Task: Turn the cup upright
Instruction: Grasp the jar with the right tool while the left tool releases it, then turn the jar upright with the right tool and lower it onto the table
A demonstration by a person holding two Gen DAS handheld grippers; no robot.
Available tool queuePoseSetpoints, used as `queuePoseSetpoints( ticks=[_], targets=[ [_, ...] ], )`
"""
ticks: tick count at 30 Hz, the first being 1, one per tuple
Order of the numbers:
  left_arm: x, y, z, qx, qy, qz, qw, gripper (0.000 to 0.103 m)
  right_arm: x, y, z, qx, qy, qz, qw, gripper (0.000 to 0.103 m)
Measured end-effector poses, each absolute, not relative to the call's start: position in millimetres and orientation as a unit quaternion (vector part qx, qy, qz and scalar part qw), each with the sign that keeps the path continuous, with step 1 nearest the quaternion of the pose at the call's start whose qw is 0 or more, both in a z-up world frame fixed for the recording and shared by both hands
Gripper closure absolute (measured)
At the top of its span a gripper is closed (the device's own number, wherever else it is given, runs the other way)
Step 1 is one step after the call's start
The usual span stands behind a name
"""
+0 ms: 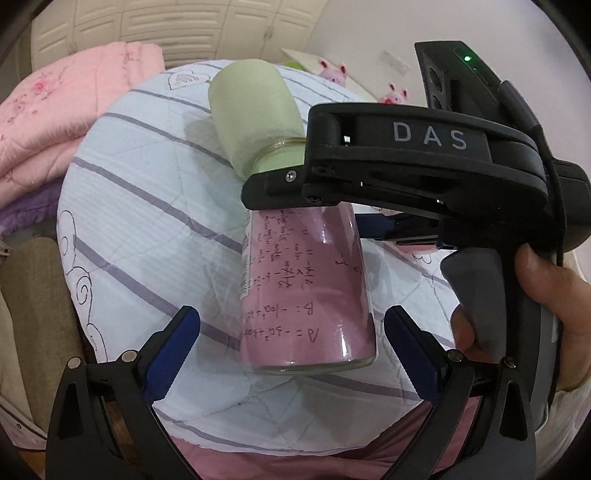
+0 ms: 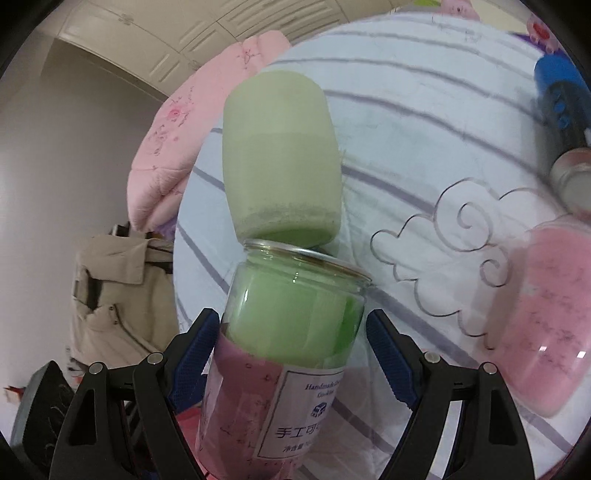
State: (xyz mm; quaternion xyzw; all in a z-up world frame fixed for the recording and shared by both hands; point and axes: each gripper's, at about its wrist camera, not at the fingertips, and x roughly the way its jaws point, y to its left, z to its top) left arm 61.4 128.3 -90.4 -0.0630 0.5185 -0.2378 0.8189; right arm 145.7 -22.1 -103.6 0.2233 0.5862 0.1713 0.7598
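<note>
A clear cup lined with pink paper (image 1: 306, 291) lies on its side on the striped quilt (image 1: 147, 206), its base toward me in the left wrist view and its mouth away. In the right wrist view the same cup (image 2: 280, 347) shows a green inner band and a white label. A green cup (image 1: 255, 110) lies on its side against its mouth, also seen in the right wrist view (image 2: 280, 158). My left gripper (image 1: 291, 339) is open, its fingers either side of the pink cup's base. My right gripper (image 2: 291, 350) is open around the cup's upper body, and its body (image 1: 406, 162) crosses above the cup.
A folded pink blanket (image 1: 55, 122) lies at the left, with a beige cloth (image 2: 118, 291) beside the quilt. Pink plush toys (image 1: 334, 72) sit at the far edge. White cupboards (image 1: 166, 22) stand behind. Another pink cylinder (image 2: 543, 314) shows blurred at the right.
</note>
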Motion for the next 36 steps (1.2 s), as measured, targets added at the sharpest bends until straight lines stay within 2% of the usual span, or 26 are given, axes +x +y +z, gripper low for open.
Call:
queuePoseSetpoints(
  ticks=[4, 24, 36],
  targets=[
    [62, 127, -90, -0.063, 0.517, -0.237, 0.82, 0.002, 146, -23, -106, 0.235, 0.58, 0.187, 0.757, 0.025],
    [82, 93, -82, -0.038, 0.51, -0.247, 0.823, 0.002, 126, -48, -57, 0.157, 0.487, 0.14, 0.848, 0.025],
    [112, 69, -82, -0.037, 0.503, -0.192, 0.842, 0.001, 138, -59, -27, 0.024, 0.395, 0.079, 0.915, 0.026]
  ],
)
